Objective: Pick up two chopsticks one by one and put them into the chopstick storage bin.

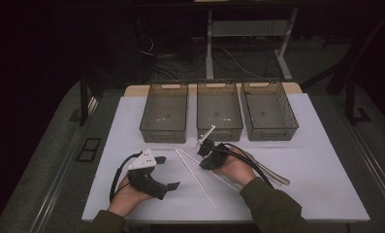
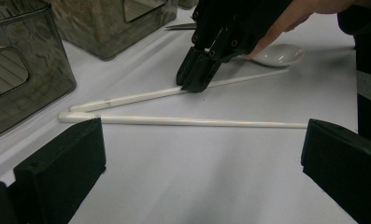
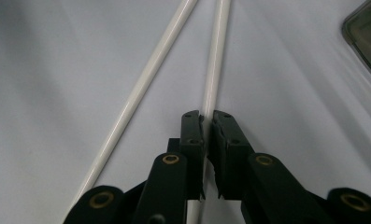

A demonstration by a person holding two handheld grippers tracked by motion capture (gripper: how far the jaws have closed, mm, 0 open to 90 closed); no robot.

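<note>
Thing in hand: a white chopstick [image 3: 214,70], long, thin and straight, lying flat on the white table [image 1: 301,174] in front of the three dark bins [image 1: 218,110].
Its neighbour: a second white chopstick [image 3: 141,93] lies beside it; the two nearly meet at one end and spread apart toward the other, so they form a narrow V.
Right gripper [image 3: 207,122]: its jaws are pinched together around the first chopstick, with the stick running up out of the slit between the pads; in the left gripper view the same jaws sit down on the stick at the table surface.
Left gripper [image 2: 197,140]: jaws spread wide, nothing between them, resting low over the table near the free chopstick.
Weight: judged very light; a small squeeze should carry it.
Stiffness: looks rigid, so it should lift as one piece without sagging.
Surface: smooth and glossy, round in section, likely to roll or slide in the pads if gripped loosely.
Where to hold: near the middle of its length seems best, so neither end droops or swings; the present grip sits about there.
Risk: lifted off-centre, it may pivot in the jaws; the neighbour lies close enough to be nudged.
Also near: a white spoon [image 2: 280,54] lies beyond the right hand [image 1: 236,167].
</note>
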